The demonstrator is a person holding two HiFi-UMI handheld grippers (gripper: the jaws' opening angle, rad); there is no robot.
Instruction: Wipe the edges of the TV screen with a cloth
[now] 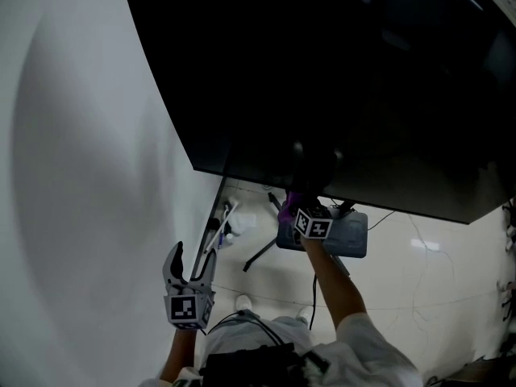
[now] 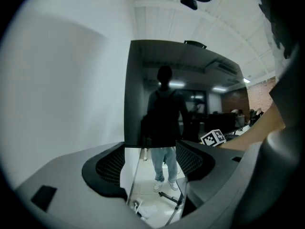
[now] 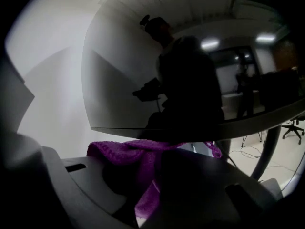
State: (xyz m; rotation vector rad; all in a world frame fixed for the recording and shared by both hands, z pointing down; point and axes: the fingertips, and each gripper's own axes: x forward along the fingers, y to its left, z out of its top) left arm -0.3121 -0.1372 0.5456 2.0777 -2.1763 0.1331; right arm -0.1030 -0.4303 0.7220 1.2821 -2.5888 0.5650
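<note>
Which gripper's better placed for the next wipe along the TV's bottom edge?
Right. The right gripper is shut on the purple cloth at the bottom edge of the TV; the left gripper is open, empty and lower down.

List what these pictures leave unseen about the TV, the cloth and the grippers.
- Head view: the TV screen runs off the top and right edges of the frame.
- Head view: darkness under the TV swallows the jaw tips of the right gripper and most of the purple cloth.
- Right gripper view: the bunched cloth hides whether it touches the TV's lower edge.
</note>
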